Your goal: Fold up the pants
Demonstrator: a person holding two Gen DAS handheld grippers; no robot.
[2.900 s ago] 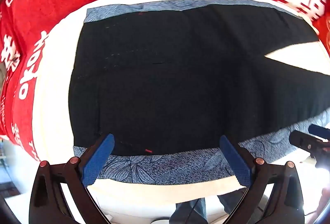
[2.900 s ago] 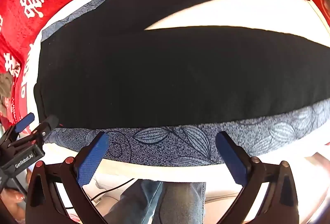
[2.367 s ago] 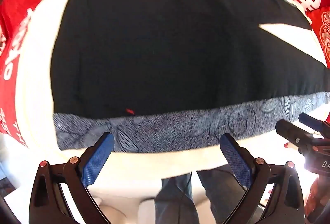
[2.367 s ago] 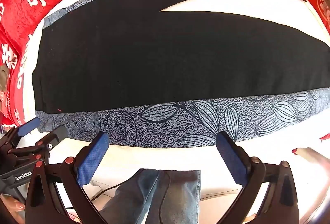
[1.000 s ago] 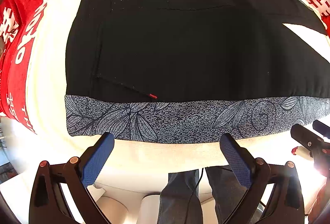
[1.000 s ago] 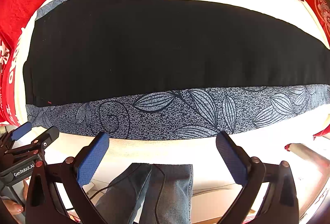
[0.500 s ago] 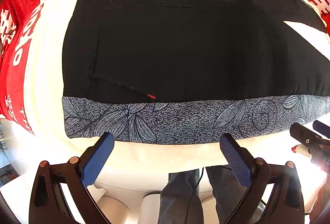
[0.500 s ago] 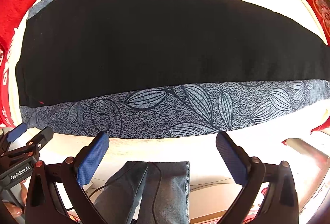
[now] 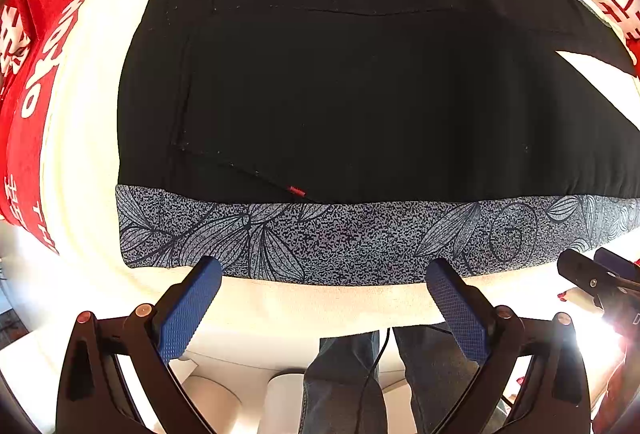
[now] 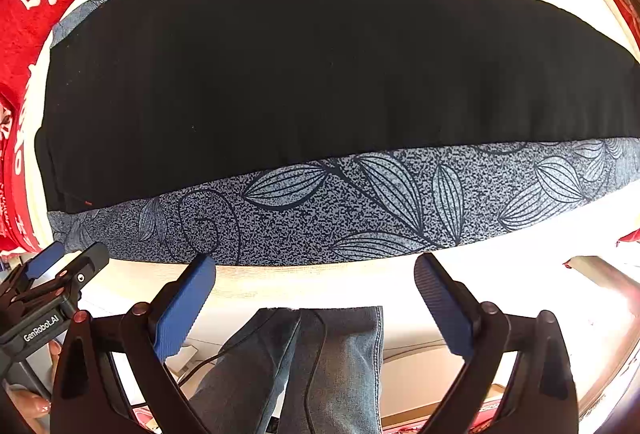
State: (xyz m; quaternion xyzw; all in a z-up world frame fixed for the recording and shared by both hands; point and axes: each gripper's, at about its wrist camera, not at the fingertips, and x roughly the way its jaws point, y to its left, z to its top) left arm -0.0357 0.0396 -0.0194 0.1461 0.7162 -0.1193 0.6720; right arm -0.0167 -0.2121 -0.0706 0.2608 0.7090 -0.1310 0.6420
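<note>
Black pants (image 9: 360, 94) with grey leaf-print side stripe lie flat ahead of my left hand-held gripper (image 9: 324, 276) and right hand-held gripper (image 10: 314, 270), both spread, empty. Only the right view shows both legs fully parted.

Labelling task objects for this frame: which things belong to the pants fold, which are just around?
Job: black pants with leaf-print side stripe; left gripper and right gripper, both open, off the cloth.
Bystanders: cream table cover; red cloth with white characters.

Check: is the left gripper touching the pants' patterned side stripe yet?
Cannot tell. In the left wrist view the left gripper is open, its fingertips overlapping the near edge of the patterned side stripe on the pants; neither view shows height above the fabric.
</note>
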